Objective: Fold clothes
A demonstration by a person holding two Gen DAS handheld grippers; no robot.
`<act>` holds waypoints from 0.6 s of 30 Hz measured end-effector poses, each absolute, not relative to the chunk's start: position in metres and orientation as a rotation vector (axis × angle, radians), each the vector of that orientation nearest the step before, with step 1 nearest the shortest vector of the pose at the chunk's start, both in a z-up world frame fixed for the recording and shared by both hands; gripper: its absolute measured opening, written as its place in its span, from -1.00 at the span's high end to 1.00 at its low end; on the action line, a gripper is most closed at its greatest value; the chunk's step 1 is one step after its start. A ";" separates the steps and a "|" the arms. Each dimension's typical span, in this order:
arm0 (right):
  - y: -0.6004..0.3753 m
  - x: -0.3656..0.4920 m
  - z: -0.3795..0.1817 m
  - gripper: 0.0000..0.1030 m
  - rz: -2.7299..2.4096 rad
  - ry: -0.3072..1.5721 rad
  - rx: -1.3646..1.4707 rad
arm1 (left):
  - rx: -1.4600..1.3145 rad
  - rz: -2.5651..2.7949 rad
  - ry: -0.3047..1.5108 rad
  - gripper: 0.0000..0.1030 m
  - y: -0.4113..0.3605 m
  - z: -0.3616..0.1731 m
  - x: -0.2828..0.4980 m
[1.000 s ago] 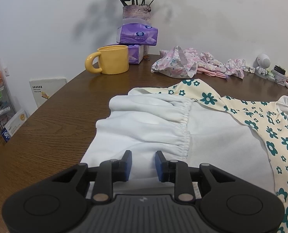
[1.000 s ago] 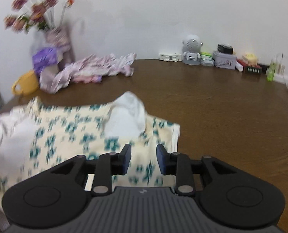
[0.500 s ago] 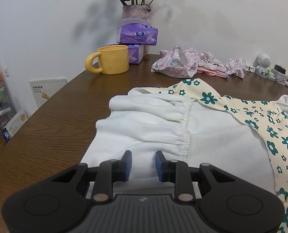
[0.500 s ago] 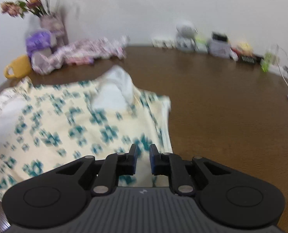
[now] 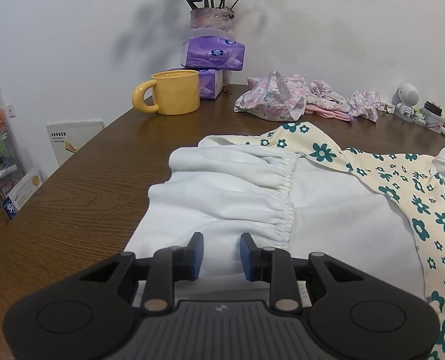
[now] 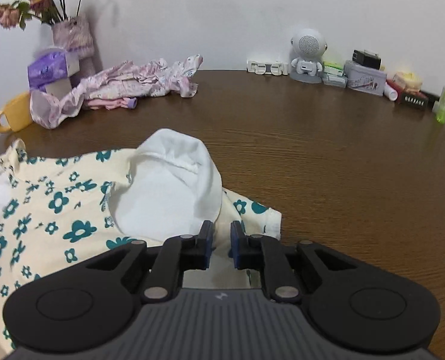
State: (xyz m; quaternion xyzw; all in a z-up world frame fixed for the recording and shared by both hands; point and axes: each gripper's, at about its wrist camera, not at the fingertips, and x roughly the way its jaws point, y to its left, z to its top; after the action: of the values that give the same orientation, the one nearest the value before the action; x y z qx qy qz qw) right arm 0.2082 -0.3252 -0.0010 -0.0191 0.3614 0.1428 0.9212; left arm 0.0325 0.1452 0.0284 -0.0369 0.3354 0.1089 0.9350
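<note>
The garment [image 5: 327, 207], cream with green flowers and white inside, lies spread on the brown table [image 5: 81, 198], close to its near edge. Its white gathered part is toward the left edge of the table, and the left gripper [image 5: 221, 252] is above this part, with the jaws apart and only flat white cloth visible in the gap; the pads do not press on it. The right gripper [image 6: 221, 246] is at the right end of the garment [image 6: 72, 210], just below a white sleeve [image 6: 174, 192] that is turned up. Its jaws have just been closing and are now narrow. Cream cloth is seen between them, but I cannot tell if they really pinch it. Far away, along the back edge, lies a pink flowered pile of clothes [image 6: 126, 90].
</note>
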 end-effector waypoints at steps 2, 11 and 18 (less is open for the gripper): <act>-0.328 0.199 0.004 0.74 0.279 0.742 -0.019 | -0.076 0.223 0.684 0.51 0.145 0.028 0.032; -0.335 0.100 0.021 0.72 0.284 0.671 -0.068 | -0.070 0.225 0.686 0.51 0.144 0.028 0.033; -0.343 0.093 -0.002 0.73 0.247 0.709 -0.048 | -0.073 0.229 0.693 0.51 0.144 0.029 0.034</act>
State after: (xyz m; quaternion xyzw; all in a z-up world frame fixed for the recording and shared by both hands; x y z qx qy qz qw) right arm 0.0932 -0.3433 -0.0016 -0.0234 0.3462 0.1208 0.9301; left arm 0.0341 0.1436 0.0292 -0.0355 0.3386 0.1118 0.9336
